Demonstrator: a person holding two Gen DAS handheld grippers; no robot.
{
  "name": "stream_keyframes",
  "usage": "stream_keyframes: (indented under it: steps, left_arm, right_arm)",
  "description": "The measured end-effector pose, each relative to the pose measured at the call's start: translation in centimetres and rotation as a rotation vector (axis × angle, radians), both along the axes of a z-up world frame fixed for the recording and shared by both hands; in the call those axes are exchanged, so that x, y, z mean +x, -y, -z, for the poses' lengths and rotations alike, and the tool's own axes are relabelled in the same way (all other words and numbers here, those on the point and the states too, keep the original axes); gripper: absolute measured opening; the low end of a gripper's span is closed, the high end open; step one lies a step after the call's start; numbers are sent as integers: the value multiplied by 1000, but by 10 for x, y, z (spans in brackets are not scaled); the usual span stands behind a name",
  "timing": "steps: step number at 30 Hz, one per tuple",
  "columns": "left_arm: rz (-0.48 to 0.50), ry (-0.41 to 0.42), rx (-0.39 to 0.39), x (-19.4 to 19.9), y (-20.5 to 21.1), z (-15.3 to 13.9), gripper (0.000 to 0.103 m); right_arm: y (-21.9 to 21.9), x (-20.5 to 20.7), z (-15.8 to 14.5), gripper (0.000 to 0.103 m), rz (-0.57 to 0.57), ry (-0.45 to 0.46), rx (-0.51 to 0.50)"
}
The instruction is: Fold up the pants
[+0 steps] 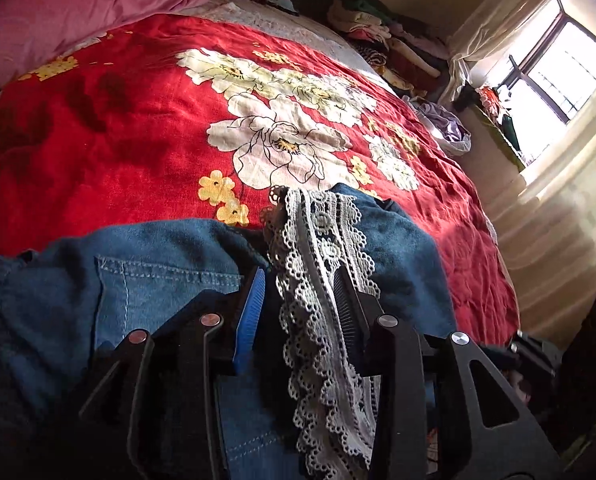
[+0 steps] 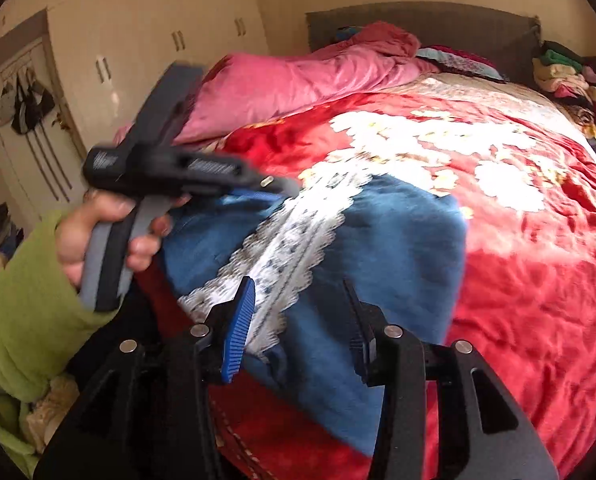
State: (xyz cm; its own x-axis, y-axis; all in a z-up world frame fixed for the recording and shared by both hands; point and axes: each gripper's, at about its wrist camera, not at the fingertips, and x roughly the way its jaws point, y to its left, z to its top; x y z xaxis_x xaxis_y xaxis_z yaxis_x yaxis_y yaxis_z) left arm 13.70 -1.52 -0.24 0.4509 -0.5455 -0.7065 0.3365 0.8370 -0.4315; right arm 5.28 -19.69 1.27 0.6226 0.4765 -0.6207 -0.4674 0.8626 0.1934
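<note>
Left gripper (image 1: 302,300), nearest in its own view: jaws apart, lace trim (image 1: 322,280) draped between the pads and over the 3 o'clock finger (image 1: 348,304). Whether the pads actually pinch the cloth I cannot tell; it looks laid across, not clamped.

Right gripper (image 2: 298,312): jaws wide open, holding nothing, hovering over the pants (image 2: 378,248); whether a pad brushes the denim is unclear. This view is blurred.

Pants: blue denim with a white lace stripe, bunched at the near edge of the bed (image 1: 118,140), at 6 o'clock in both views. Back pocket (image 1: 158,280) sits at 9 o'clock of the left gripper. In the right view the stripe runs from 7 o'clock up toward 12 o'clock.

Judgement on the step: take both layers at the seam, get a firm bite on denim, not on loose lace, which would likely slip or stretch. Lift and lay flat before creasing.

Beyond: red floral bedspread, pink quilt (image 1: 78,8) at 11 o'clock, stacked clothes (image 1: 382,36) at 1 o'clock.
</note>
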Motion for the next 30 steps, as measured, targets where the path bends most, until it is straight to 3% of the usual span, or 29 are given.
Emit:
stream_keyframes:
  steps: [7, 14, 16, 19, 23, 28, 30]
  left_arm:
    - [20, -6, 64, -34, 12, 16, 28]
    - [25, -13, 96, -49, 15, 25, 30]
    - [27, -13, 99, -50, 16, 26, 30]
    - [29, -18, 97, -49, 15, 28, 32]
    - [33, -21, 94, -50, 16, 29, 33]
    - [35, -18, 103, -52, 18, 29, 35]
    - [34, -17, 107, -53, 18, 30, 35]
  right_arm:
    - [56, 99, -4, 41, 218, -92, -66]
    - [37, 162, 26, 41, 113, -230, -164]
    - [25, 169, 38, 40, 67, -262, -203]
    - [16, 162, 46, 10, 15, -252, -248]
    - [42, 154, 33, 8, 104, -188, -185]
    - [69, 166, 53, 8, 167, -251, -71]
    - [68, 167, 58, 8, 173, -239, -76]
